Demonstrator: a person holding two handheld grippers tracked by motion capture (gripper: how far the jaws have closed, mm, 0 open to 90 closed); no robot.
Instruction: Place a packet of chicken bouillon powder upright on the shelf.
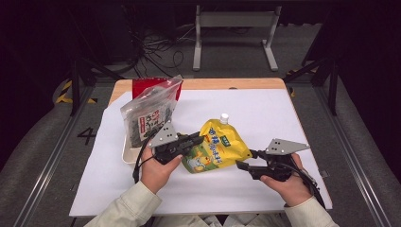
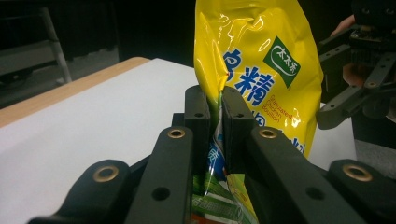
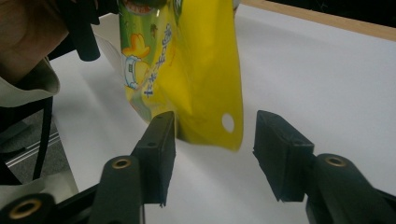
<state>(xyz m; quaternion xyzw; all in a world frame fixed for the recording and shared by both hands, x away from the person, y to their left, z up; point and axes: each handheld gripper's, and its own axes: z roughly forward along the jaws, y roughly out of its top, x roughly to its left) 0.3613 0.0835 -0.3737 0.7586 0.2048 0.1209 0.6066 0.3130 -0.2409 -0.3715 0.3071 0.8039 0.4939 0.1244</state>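
High view: yellow pouch (image 1: 218, 146) held above the white-covered counter (image 1: 265, 113) between two hand-held claws.
Left claw (image 2: 215, 121) pinches the pouch's edge tight, keeping it lifted and steady, seemingly so the other side can be taken. Right claw (image 3: 212, 140) stands partly open, its jaws astride the corner with the punched hole, not yet pressing. A clear bag (image 1: 149, 113) stands behind.

Bright tabletop, dark surroundings

The white tabletop (image 1: 265, 113) is evenly lit from above while the room behind is nearly black; glare streaks the yellow pouch (image 2: 261, 70), and near jaws blur softly.
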